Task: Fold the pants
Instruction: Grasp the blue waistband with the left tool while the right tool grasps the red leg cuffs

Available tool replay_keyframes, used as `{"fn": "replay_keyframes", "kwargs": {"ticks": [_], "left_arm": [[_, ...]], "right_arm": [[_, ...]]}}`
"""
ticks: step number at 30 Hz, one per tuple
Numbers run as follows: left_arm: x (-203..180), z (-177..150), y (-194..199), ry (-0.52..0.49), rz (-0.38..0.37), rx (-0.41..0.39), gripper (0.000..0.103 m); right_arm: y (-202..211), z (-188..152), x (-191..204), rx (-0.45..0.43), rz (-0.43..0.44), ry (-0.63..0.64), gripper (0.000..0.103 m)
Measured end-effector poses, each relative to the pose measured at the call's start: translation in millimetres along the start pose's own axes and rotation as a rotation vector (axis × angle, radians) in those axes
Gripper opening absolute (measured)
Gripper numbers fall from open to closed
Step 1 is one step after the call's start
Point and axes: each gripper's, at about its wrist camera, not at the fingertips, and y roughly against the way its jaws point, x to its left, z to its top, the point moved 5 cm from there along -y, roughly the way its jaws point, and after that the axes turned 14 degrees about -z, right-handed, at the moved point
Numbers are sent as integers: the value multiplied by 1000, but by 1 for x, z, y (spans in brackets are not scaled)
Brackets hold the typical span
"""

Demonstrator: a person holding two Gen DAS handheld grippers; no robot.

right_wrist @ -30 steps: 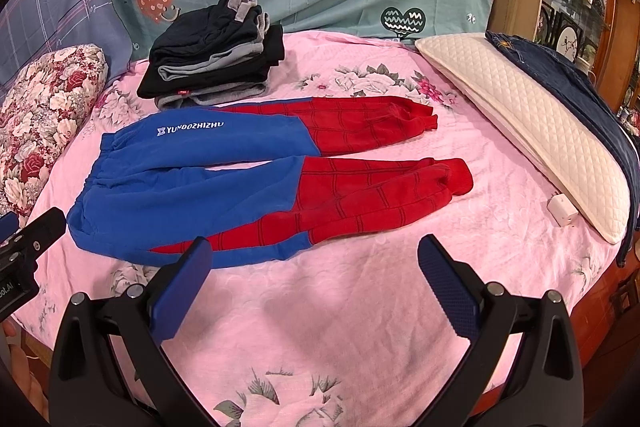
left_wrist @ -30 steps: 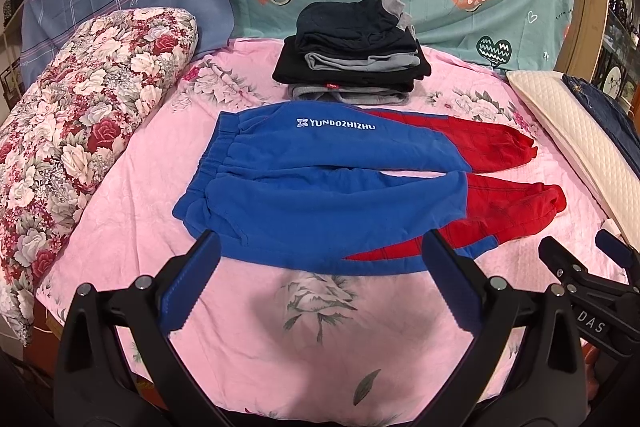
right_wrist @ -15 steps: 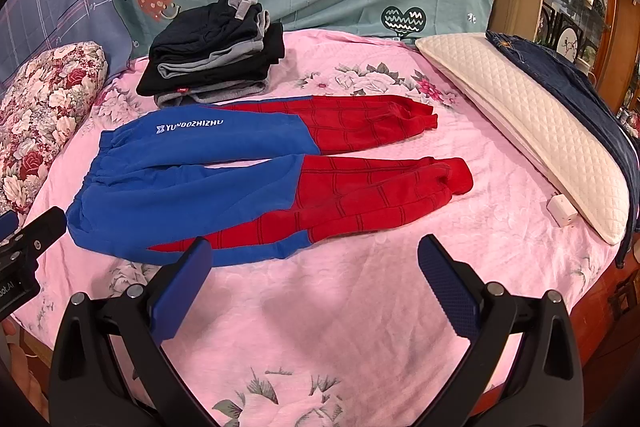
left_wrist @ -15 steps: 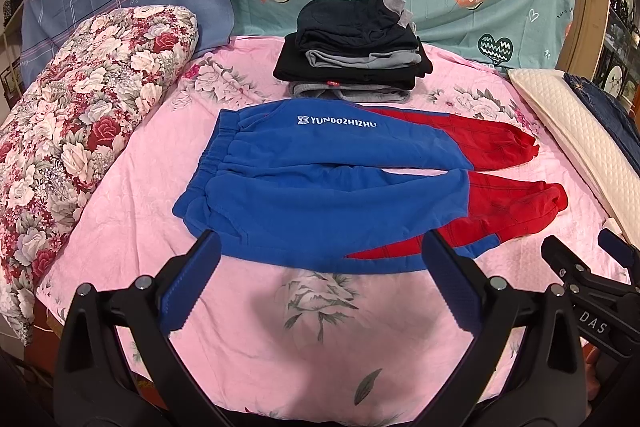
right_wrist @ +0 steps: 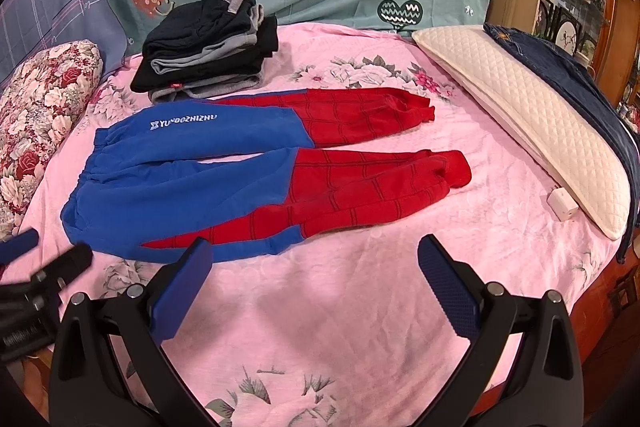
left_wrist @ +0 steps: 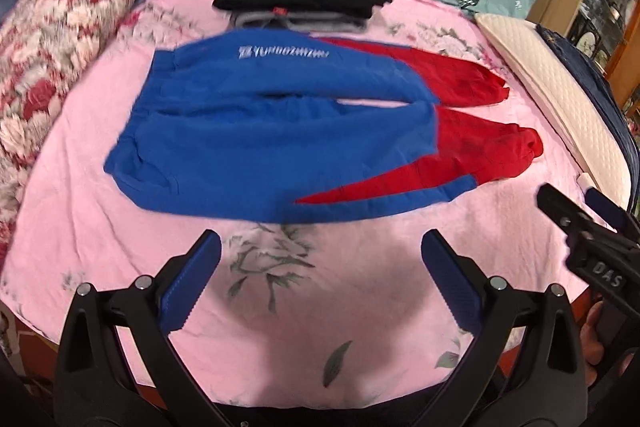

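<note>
Blue and red pants (left_wrist: 280, 139) lie flat on the pink bed sheet (left_wrist: 320, 287), waistband to the left, red leg ends to the right; they also show in the right wrist view (right_wrist: 240, 175). My left gripper (left_wrist: 320, 243) is open and empty, just in front of the near edge of the blue part. My right gripper (right_wrist: 316, 251) is open and empty, in front of the near leg. Each gripper shows at the edge of the other's view.
A stack of folded dark clothes (right_wrist: 208, 47) sits behind the pants. A floral pillow (right_wrist: 36, 107) lies at the left, a white quilted pillow (right_wrist: 528, 119) and dark jeans (right_wrist: 580, 79) at the right. A small white box (right_wrist: 562, 205) lies by the white pillow.
Both grippers have moved forward toward the pants; the left view is blurred from motion. The pants have not moved.
</note>
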Motion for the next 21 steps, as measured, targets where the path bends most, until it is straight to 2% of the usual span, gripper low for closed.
{"fn": "replay_keyframes", "kwargs": {"ticks": [10, 13, 15, 18, 21], "left_arm": [[148, 29, -10, 448, -81, 39, 99], [164, 30, -15, 501, -127, 59, 89], [165, 30, -21, 524, -174, 76, 77], [171, 23, -34, 587, -190, 109, 60], [179, 19, -41, 649, -207, 104, 56]], "right_arm": [[-21, -14, -13, 81, -16, -25, 102], [-21, -16, -13, 85, -7, -24, 102], [-20, -16, -15, 79, -9, -26, 102], [-23, -16, -18, 93, -8, -39, 102], [-24, -17, -21, 104, 1, -48, 102]]}}
